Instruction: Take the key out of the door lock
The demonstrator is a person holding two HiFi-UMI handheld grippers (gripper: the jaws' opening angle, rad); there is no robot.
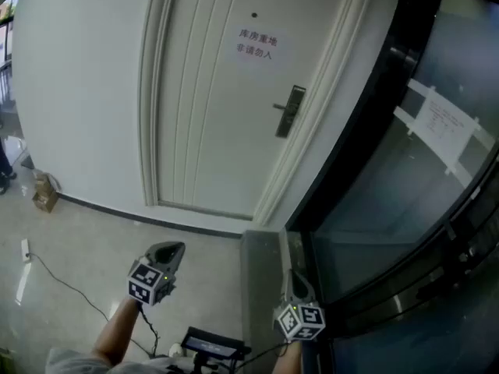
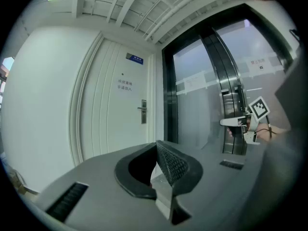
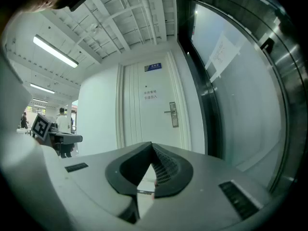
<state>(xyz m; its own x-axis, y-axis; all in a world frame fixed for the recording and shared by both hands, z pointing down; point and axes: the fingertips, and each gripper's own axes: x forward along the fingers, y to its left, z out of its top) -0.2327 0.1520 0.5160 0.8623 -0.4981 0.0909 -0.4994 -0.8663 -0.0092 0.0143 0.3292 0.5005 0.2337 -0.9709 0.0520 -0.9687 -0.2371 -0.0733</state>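
Door lock (image 1: 289, 111) well apart from left gripper (image 2: 157, 146), right gripper (image 3: 152, 146); jaws together, empty

The door (image 1: 210, 107) stands far, its lock (image 1: 289, 111) at its right edge, below a sign (image 1: 256, 44). A glass wall (image 1: 390, 185) runs right; a box (image 1: 44, 192) lies left.

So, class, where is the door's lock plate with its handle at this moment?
In the head view, the lock plate sits at the right edge of the white door, below the paper notice and left of the dark glass wall.
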